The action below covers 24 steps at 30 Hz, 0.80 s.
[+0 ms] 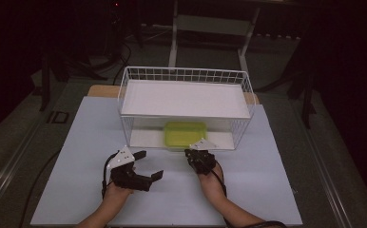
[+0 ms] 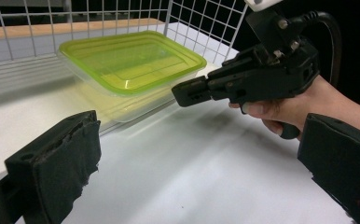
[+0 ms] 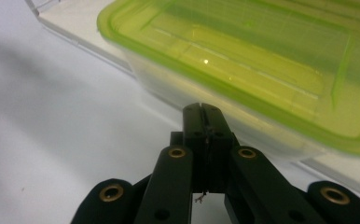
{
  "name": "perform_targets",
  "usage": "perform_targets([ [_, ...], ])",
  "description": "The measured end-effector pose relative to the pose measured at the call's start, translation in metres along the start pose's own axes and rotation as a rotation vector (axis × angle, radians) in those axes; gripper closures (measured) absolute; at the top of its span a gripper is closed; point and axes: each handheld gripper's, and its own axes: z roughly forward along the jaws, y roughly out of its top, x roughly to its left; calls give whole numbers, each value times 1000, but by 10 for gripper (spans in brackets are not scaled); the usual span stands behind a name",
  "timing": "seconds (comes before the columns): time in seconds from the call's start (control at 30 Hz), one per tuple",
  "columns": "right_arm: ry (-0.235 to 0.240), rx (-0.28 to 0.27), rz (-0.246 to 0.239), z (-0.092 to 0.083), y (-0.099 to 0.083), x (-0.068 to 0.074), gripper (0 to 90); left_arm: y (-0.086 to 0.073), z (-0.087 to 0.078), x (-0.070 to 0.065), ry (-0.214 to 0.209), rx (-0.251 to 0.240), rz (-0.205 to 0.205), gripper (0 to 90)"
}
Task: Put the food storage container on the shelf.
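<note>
A clear plastic container with a green lid (image 1: 185, 134) sits on the lower level of a white wire rack (image 1: 124, 90), at its front. My right gripper (image 1: 189, 153) is shut with nothing between its jaws, its tip just in front of the container's near edge. In the right gripper view the closed tip (image 3: 202, 109) points at the container's side wall (image 3: 262, 70), just below the lid rim. My left gripper (image 1: 149, 164) stands open on the table's left, turned toward the right. Its view shows its wide-apart jaws (image 2: 197, 177), the container (image 2: 131, 60) and the right gripper (image 2: 183, 93).
The rack carries a flat white shelf (image 1: 186, 99) above the container, with wire walls at the sides and back. A pale table top (image 1: 257, 190) extends around both hands. Behind the table stand metal frame legs (image 1: 173, 42) in a dark room.
</note>
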Motion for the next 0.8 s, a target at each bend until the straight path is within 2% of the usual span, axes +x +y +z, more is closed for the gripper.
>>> perform_targets([
  [0.07, -5, -4, -1, 2, 2, -1, 900, -1, 0, -1, 4, -6, 2, 1],
  [0.13, 2, 1, 25, 6, 3, -4, 899, -2, -1, 0, 1, -9, 0, 0],
  [0.33, -4, -11, 34, 14, 7, -7, 899, -2, -1, -1, -2, -18, 2, 0],
  [0.53, -25, -24, 38, 23, 12, -12, 898, -4, -1, -2, -5, -18, 6, 1],
  [0.67, -45, -34, 71, 26, 16, -21, 899, -5, -1, -1, -14, -15, 7, 1],
  [0.8, -62, -44, 57, 29, 20, -25, 899, -6, -1, 0, -13, -14, 4, 1],
])
